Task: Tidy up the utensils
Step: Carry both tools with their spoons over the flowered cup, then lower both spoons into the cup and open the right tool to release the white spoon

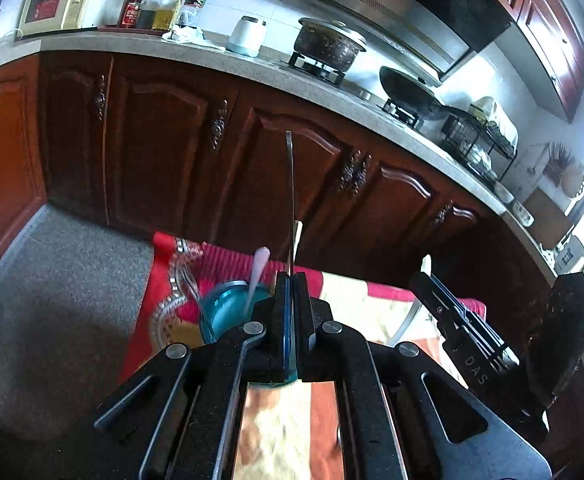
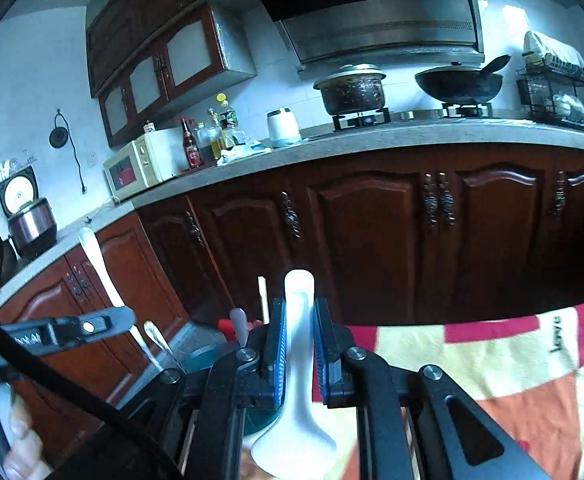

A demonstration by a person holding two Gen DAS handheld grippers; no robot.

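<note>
My left gripper is shut on a thin metal utensil that stands edge-on and upright above the jaws; in the right wrist view it shows as a metal spoon handle held by the left gripper. My right gripper is shut on a white ceramic soup spoon, bowl toward the camera, handle up. A teal glass cup stands just left of the left jaws on the cloth, with a pale spoon handle and other metal utensils in it. The right gripper also shows in the left wrist view.
A red, cream and orange patterned cloth covers the table. Dark wooden cabinets and a grey countertop run behind, carrying a microwave, bottles, a pot, a wok and a dish rack.
</note>
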